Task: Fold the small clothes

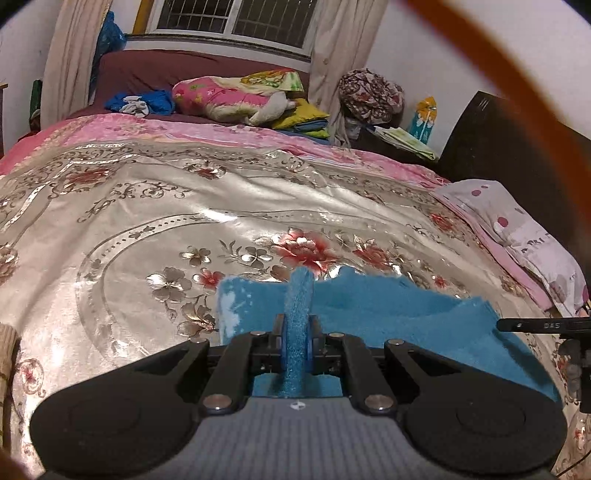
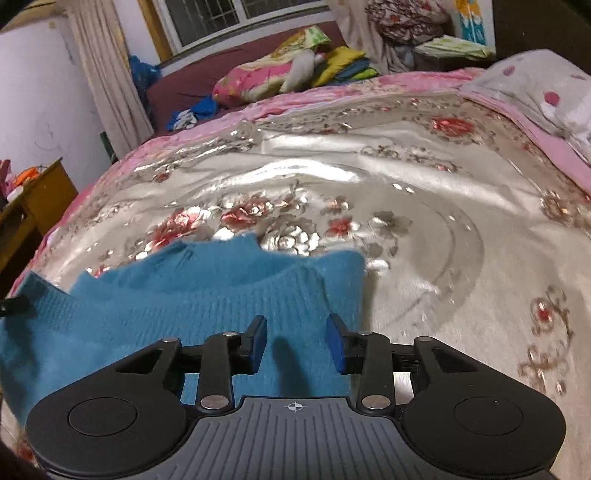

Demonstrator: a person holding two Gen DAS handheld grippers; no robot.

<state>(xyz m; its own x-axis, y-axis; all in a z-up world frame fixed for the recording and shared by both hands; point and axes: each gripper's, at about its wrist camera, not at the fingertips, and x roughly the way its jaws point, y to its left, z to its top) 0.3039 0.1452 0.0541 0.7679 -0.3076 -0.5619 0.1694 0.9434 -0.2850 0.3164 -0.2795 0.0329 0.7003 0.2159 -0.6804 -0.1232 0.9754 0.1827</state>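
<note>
Nearest the cameras, a blue knitted sweater point(image 2: 207, 306) lies on a bed, spread over a glossy silver bedspread point(image 1: 229, 206) printed with red and grey flowers and curling bands. The knit is fuzzy and ribbed, soft against the slick sheen of the cover. The left claw point(image 1: 297, 332) is clamped on a pinched-up ridge of the sweater, which stands between its blue pads as a narrow upright fold. The right claw point(image 2: 298, 341) stands apart over the sweater's right-hand part, its pads clear of the wool; nothing is gripped there. In the right wrist view the garment's long axis runs across the picture, left to right, with its jagged far edge and curved ribbed band towards the head of the bed.

Further off, a pink floral border point(image 1: 221, 129) edges the silver cover, and a pale spotted pillow point(image 1: 524, 229) lies at the right. Beyond are a maroon sheet point(image 1: 155, 74), heaped bright bedding point(image 1: 229, 98), cream curtains point(image 1: 70, 55) and a barred window point(image 1: 236, 18).
</note>
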